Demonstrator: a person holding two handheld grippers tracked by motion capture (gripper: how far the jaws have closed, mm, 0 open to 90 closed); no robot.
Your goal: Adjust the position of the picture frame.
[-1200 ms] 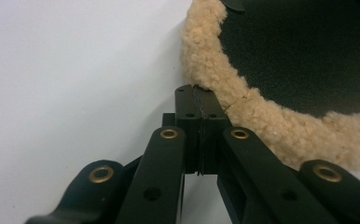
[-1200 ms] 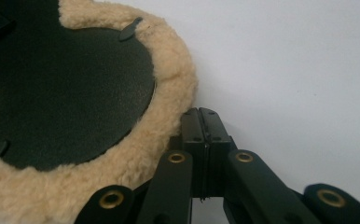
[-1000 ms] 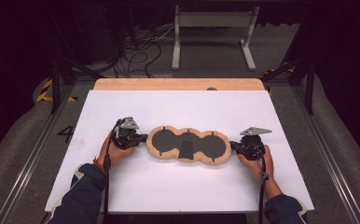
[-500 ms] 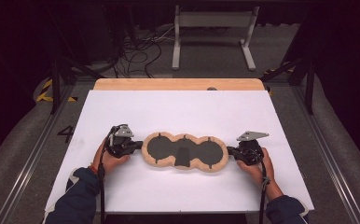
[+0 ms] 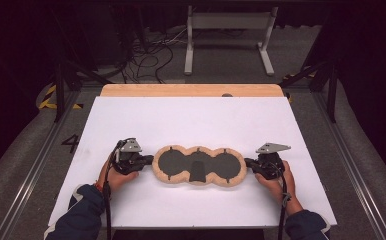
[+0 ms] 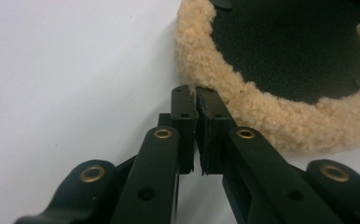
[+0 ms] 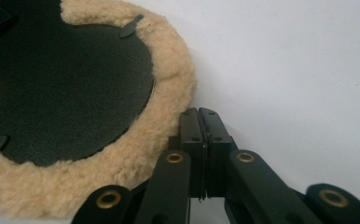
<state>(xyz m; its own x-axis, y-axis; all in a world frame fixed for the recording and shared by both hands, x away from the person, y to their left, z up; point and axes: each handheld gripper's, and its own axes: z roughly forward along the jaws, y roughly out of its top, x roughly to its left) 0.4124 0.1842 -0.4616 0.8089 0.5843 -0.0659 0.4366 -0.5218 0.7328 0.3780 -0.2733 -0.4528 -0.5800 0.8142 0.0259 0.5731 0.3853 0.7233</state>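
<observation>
The fleece-edged three-lobed pad (image 5: pixel 199 165) has been drawn toward the near edge of the white table (image 5: pixel 191 120) over the last second and now lies flat on it, between the two grippers. Its left end is met by the left gripper (image 5: pixel 148 160) and its right end by the right gripper (image 5: pixel 249 162); both pairs of jaws are pressed together at the woolly rim, though whether any fleece is pinched cannot be told, so the pad is judged close to being set down. No brand or label can be read on the pad; farther off, a "4" (image 5: pixel 71 143) is marked on the floor left of the table.
</observation>
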